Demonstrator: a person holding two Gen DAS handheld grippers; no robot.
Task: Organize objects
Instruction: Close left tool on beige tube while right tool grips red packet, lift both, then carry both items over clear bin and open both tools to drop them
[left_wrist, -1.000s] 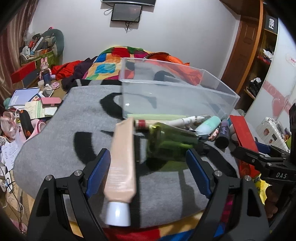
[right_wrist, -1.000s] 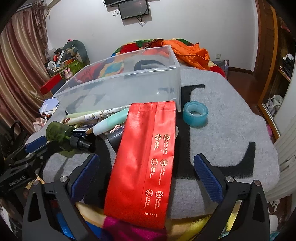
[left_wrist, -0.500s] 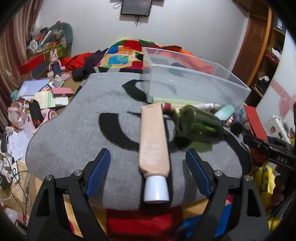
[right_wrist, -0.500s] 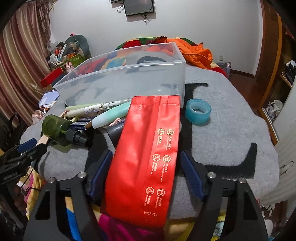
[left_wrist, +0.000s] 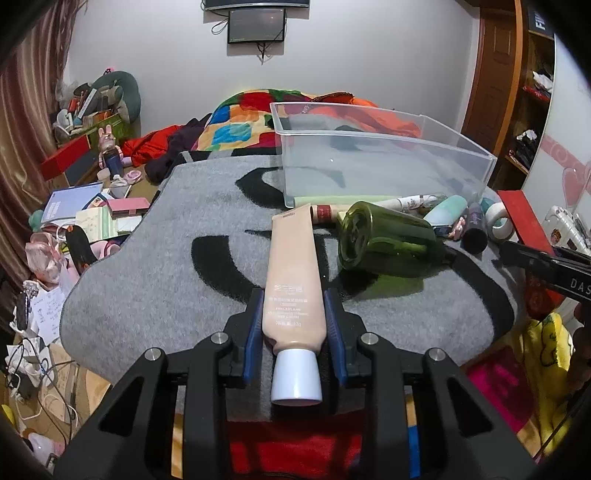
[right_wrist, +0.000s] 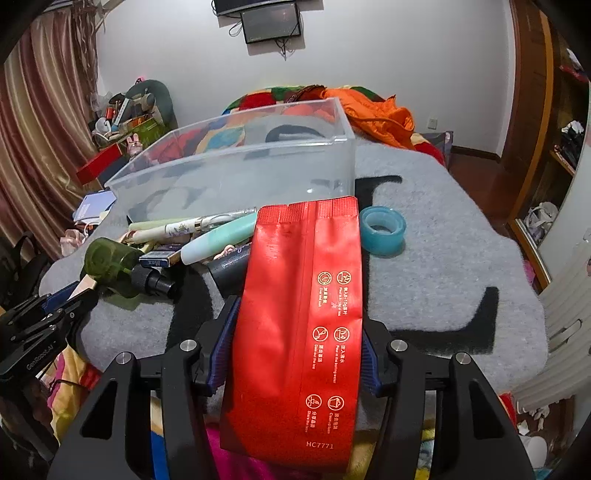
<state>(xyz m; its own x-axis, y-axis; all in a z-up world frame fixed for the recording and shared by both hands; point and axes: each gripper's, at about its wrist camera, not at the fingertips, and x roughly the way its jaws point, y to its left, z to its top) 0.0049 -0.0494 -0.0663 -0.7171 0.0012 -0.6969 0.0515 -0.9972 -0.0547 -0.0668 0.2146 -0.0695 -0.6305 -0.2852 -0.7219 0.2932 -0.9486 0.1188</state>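
Your left gripper (left_wrist: 294, 325) has closed from wide open onto the smooth beige tube (left_wrist: 293, 280) (white cap toward you) lying on the fuzzy grey mat (left_wrist: 147, 288). Your right gripper (right_wrist: 295, 332) has likewise clamped the glossy red foil pouch (right_wrist: 303, 317), before the clear plastic bin (right_wrist: 236, 173).

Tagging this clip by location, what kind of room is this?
Most likely a lived-in bedroom: a bed with a patchwork quilt, a wooden wardrobe, and a wall-mounted screen.

White wall (left_wrist: 369, 55), wall screen (left_wrist: 256, 25), striped curtains (right_wrist: 44, 110), wooden wardrobe (right_wrist: 535, 110).
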